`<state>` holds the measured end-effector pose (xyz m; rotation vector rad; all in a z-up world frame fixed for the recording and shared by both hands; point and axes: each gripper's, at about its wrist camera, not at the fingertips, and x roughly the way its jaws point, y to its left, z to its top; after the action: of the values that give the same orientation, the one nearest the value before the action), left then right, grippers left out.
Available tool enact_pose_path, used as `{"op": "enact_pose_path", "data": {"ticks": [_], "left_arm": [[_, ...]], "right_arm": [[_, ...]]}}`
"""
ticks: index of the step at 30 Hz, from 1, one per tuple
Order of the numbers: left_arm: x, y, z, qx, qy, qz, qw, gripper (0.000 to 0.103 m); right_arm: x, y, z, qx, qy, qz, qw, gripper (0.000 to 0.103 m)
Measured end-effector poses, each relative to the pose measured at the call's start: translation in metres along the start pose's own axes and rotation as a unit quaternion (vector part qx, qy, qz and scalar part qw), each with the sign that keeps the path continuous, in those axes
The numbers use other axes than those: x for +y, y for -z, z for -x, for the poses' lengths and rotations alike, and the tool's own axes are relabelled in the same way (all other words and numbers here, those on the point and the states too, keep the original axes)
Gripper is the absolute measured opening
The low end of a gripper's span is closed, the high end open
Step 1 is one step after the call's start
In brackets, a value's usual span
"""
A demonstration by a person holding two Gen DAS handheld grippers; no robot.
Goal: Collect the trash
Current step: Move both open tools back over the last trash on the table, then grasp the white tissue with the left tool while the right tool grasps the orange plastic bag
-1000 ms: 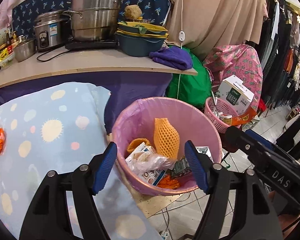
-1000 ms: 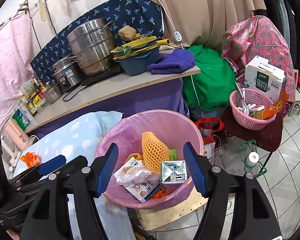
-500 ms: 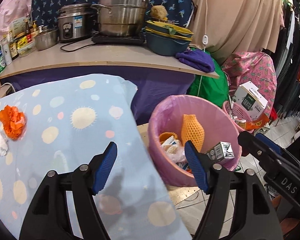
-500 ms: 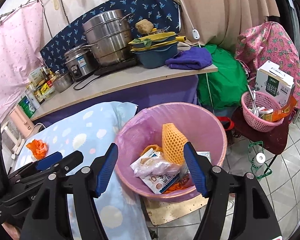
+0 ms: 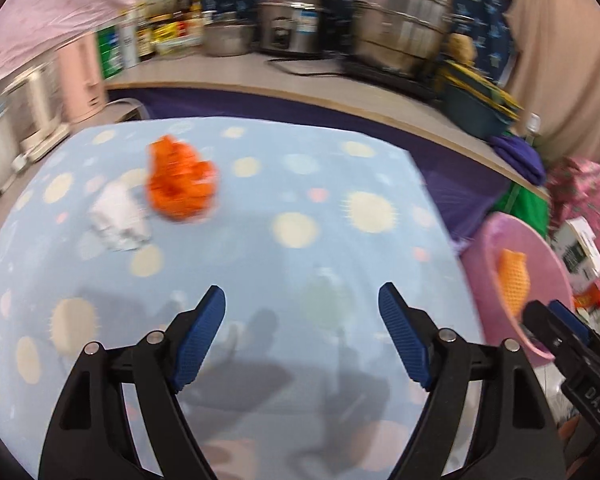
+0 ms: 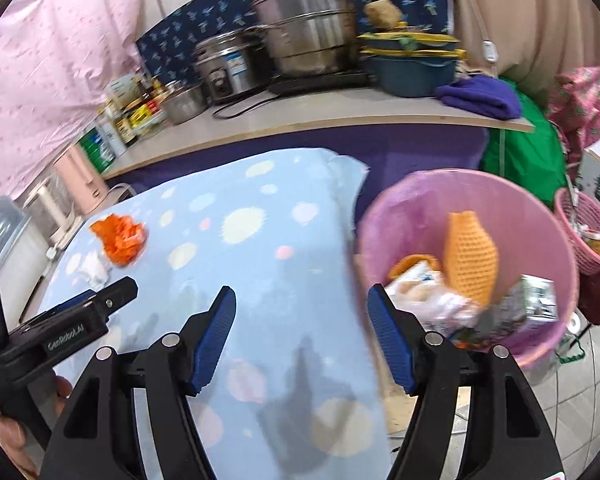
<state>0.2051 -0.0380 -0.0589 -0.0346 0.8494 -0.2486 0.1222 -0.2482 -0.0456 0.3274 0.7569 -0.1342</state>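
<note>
My left claw [image 5: 300, 336] is wide, empty, over the spotted blue bench [image 5: 324, 184]. Far left on it: white crumpled paper [image 5: 118, 218], touching the orange crumpled wrapper [image 5: 180, 184] just right of it. My right claw [image 6: 300, 336] is also wide and empty, at the bench's right edge. Rightmost, pink trash bin [image 6: 540, 216] beside the bench, holding an orange foam net [image 6: 470, 256], a carton [image 6: 536, 300] and wrappers.

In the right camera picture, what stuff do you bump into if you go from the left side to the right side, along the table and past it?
Orange crumpled trash → blue dotted tablecloth → pink trash bin → small pink basket.
</note>
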Motion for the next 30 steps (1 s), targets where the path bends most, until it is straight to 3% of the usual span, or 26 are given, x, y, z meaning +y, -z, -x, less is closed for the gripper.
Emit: {"op": "enact_pose_path", "data": {"ticks": [7, 11, 14, 23, 26, 30], "left_arm": [[0.109, -0.015, -0.012, 0.001, -0.064, 0.085, 0.9943, 0.076], [0.152, -0.025, -0.02, -0.001, -0.092, 0.105, 0.9903, 0.076], [0.171, -0.032, -0.029, 0.001, -0.094, 0.112, 0.9892, 0.076], [0.197, -0.047, -0.069, 0.022, -0.036, 0.139, 0.9893, 0.075], [0.198, -0.05, -0.077, 0.028, -0.026, 0.134, 0.9902, 0.062], [0.202, -0.047, -0.08, 0.037, -0.009, 0.137, 0.9898, 0.035]], "right_arm": [[0.074, -0.002, -0.034, 0.021, -0.044, 0.052, 0.997, 0.066], [0.117, -0.005, -0.055, 0.031, -0.068, 0.076, 0.994, 0.066], [0.146, -0.01, -0.073, 0.038, -0.084, 0.092, 0.992, 0.066], [0.208, -0.034, -0.127, 0.053, -0.118, 0.107, 0.986, 0.066], [0.219, -0.042, -0.142, 0.055, -0.125, 0.109, 0.985, 0.066], [0.233, -0.048, -0.162, 0.065, -0.129, 0.11, 0.983, 0.066]]}}
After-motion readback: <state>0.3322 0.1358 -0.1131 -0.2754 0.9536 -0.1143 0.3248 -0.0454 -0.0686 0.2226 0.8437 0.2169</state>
